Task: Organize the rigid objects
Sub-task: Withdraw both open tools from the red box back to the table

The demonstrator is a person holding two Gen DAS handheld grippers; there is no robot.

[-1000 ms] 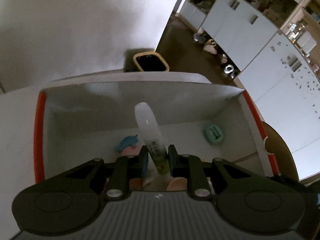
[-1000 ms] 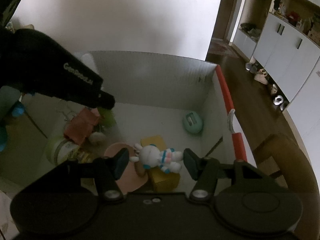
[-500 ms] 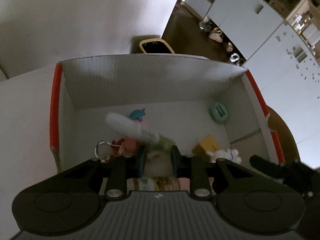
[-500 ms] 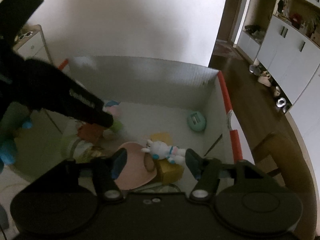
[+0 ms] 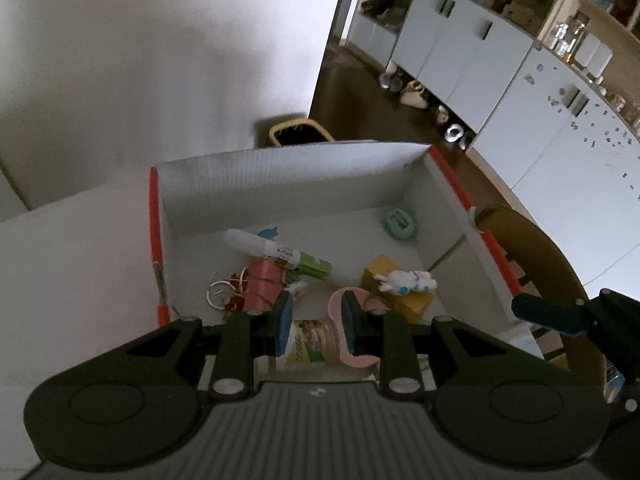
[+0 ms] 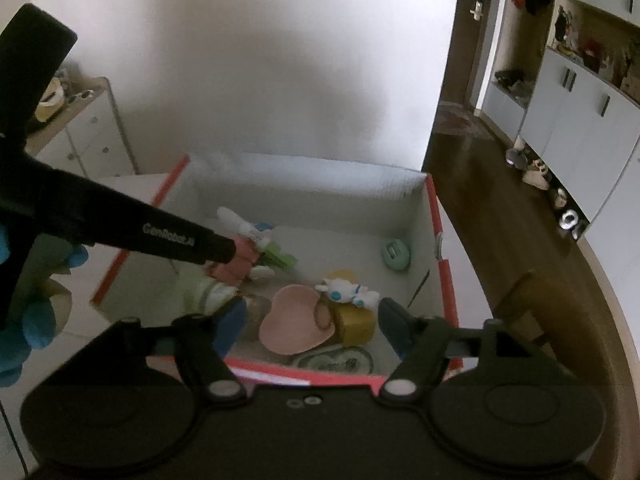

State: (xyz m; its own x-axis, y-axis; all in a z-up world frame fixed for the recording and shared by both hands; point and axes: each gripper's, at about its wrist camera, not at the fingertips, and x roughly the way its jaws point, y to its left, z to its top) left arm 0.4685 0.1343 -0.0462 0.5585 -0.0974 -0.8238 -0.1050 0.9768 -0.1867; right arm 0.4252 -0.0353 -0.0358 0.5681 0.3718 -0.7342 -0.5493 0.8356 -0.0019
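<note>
The left gripper (image 5: 316, 322) is held above the near part of a white cardboard box (image 5: 280, 184) with orange-red edges; its jaws stand apart with nothing between them. A white-capped tube (image 5: 276, 252) with a green end is seen lying tilted inside the box, resting across a pink binder clip (image 5: 264, 284) toward the left wall. A blue toy (image 5: 267, 234) is partly hidden behind the tube. A mint-green round object (image 5: 400, 222) is placed near the far right corner. A small white figurine (image 5: 406, 280) is laid on top of a yellow block (image 5: 396, 288), and a pink heart-shaped dish (image 6: 294, 324) lies just beside the block. A printed jar (image 5: 306, 344) lies on its side at the near wall. The right gripper (image 6: 310, 328) is held over the near rim, jaws wide apart and empty.
</note>
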